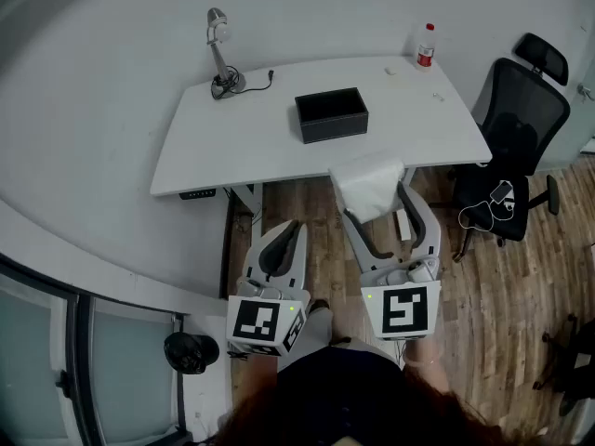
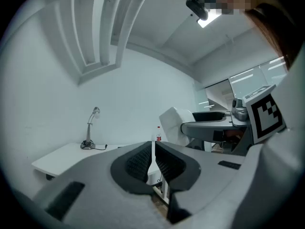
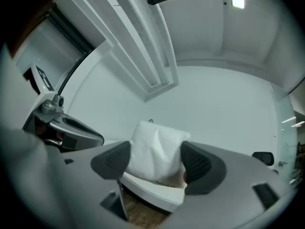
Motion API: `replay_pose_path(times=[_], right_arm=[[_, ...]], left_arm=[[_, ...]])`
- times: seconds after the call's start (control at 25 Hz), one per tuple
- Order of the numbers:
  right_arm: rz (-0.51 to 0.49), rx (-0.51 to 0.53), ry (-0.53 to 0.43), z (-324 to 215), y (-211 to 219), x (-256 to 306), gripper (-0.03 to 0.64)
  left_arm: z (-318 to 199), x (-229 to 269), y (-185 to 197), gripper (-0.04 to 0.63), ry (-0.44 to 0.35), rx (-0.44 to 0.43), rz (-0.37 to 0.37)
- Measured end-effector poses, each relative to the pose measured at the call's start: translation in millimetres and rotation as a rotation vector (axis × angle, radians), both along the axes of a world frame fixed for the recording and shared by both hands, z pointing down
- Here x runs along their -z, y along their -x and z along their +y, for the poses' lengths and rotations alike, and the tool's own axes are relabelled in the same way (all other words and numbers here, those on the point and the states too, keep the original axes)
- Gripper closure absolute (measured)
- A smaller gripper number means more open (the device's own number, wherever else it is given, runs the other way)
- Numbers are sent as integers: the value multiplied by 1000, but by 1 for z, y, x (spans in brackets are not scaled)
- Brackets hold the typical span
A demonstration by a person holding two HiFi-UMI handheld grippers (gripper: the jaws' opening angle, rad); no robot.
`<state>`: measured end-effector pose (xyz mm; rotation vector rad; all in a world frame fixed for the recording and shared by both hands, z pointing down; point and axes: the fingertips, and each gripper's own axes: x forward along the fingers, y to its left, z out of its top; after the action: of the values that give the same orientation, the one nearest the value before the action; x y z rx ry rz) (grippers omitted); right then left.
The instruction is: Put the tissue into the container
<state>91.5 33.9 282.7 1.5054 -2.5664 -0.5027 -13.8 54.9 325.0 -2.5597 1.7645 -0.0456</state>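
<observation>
Between the right gripper fingers (spread wide) sits the tissue, pinched.

Pale room: 1 white desk ahead of me, wood floor below.

In my head view the white desk stands at 12 o'clock against a plain grey-white wall, with 1 desk lamp at its 11 o'clock corner and 1 red-capped bottle near its 1 o'clock corner. A black office chair sits at 2 o'clock on the wood-plank floor. Glass panels run along 8 o'clock, with a round black object just beside them. Overhead I see a bright ceiling light and white ceiling ribs.
</observation>
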Motion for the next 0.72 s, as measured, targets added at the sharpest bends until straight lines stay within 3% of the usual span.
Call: replay_pose_path(times=[0.72], right_arm=[[7,-9,-20,-37,23,1,261]], left_arm=[[-36,-2,23,555,9,-14,9]])
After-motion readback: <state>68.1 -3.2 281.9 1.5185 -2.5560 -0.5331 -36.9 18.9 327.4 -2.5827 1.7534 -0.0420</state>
